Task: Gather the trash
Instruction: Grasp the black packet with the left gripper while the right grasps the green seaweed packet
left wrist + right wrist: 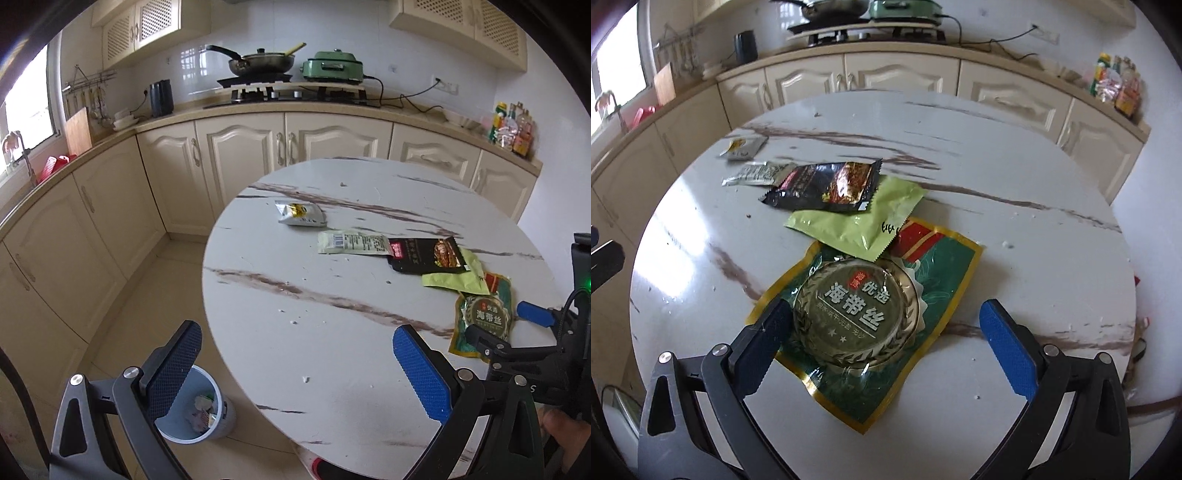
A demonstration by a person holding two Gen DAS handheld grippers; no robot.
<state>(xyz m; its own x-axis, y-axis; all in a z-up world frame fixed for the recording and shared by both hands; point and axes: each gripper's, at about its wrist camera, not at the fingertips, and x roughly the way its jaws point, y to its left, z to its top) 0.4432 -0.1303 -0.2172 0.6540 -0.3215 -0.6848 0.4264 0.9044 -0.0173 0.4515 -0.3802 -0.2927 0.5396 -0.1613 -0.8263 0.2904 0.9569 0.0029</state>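
Observation:
Several empty snack wrappers lie on the round marble table point(332, 350): a silver-yellow one point(300, 213), a pale green one point(352, 242), a black one point(825, 184), a lime green one point(862, 225) and a large dark green packet with a gold border point(871, 325). My right gripper point(886, 332) is open just above the table, its fingers on either side of the dark green packet. My left gripper point(295, 365) is open over the table's near left edge, holding nothing. A grey-blue trash bin point(199, 410) with rubbish inside stands on the floor below.
Cream kitchen cabinets point(240, 155) curve along the back and left, with a stove, a pan point(258, 62) and a green cooker point(332, 66) on the counter. Bottles and packets point(511, 127) stand at the counter's right end. Crumbs dot the tabletop.

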